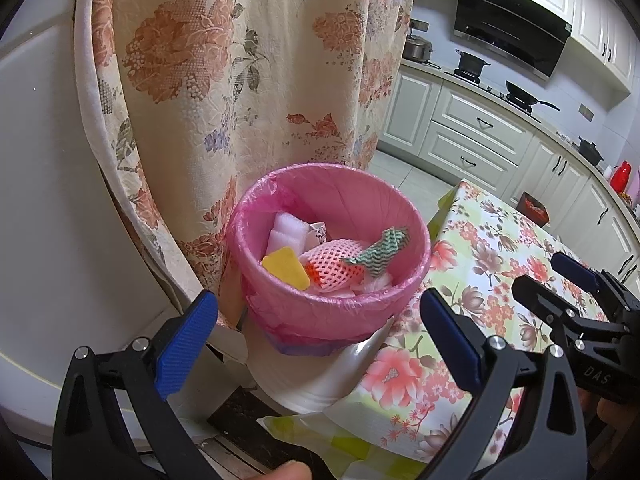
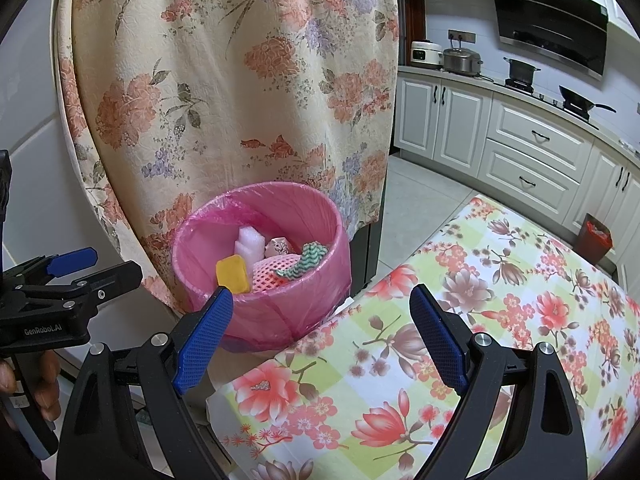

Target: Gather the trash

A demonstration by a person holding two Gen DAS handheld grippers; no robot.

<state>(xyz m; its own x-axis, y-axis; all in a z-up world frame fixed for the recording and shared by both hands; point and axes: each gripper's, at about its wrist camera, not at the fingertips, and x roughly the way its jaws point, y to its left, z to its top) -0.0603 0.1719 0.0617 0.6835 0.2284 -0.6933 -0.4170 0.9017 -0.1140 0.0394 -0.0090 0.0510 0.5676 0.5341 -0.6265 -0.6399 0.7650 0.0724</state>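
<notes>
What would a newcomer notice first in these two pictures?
First the pink-lined bin, standing beside the floral tablecloth and in front of a flowered curtain; it holds a yellow sponge, white foam and pink fruit netting. Both tools, left and right, are open and empty.

Both wrist views (near) toward bin point(image 1: 332, 308)

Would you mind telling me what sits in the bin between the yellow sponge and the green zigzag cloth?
A pink foam fruit net lies between the yellow sponge and the green zigzag cloth, seen in both wrist views.
</notes>
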